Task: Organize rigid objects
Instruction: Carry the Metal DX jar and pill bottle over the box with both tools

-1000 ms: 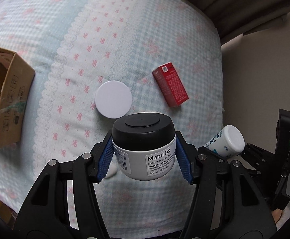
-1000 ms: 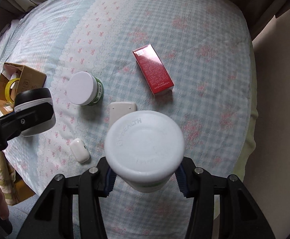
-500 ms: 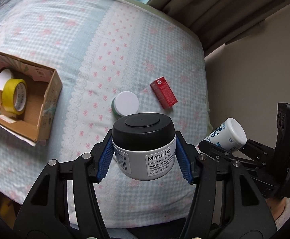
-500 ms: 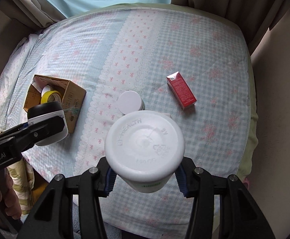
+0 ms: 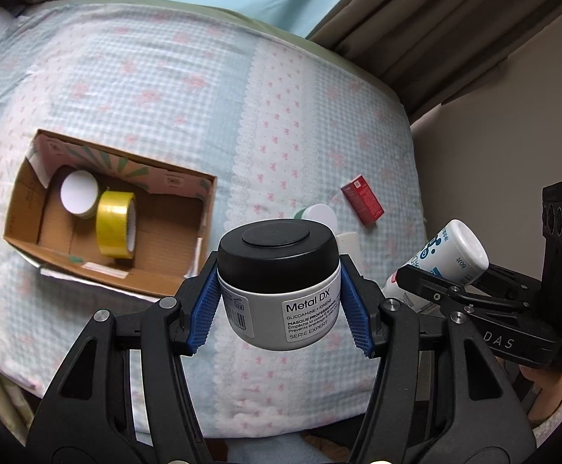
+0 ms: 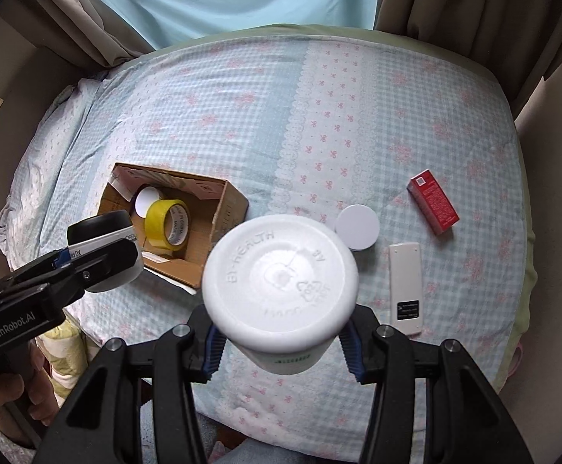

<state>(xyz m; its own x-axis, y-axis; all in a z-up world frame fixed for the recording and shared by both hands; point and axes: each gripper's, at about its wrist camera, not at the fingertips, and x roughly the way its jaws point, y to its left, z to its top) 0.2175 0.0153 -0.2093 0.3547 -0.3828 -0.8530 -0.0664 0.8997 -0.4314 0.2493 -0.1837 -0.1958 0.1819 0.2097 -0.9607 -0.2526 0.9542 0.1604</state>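
Note:
My left gripper (image 5: 279, 309) is shut on a grey Metal DX jar with a black lid (image 5: 277, 270), held above the bed's near edge, right of the open cardboard box (image 5: 203, 208). It also shows in the right wrist view (image 6: 101, 239). My right gripper (image 6: 281, 344) is shut on a white-capped bottle (image 6: 281, 282), also seen in the left wrist view (image 5: 443, 255). The box (image 6: 234, 201) holds a yellow tape roll (image 5: 114, 228) and a white-lidded jar (image 5: 78, 193).
On the checked bedspread (image 6: 242, 116) lie a red carton (image 6: 433, 201), a white-lidded jar (image 6: 358, 226) and a white remote (image 6: 406, 286). Curtains (image 6: 455, 7) hang behind the bed. A wall stands at the right.
Both grippers have risen and drawn back from the bed, holding their loads. The left gripper has shifted toward the box, which now shows fully.

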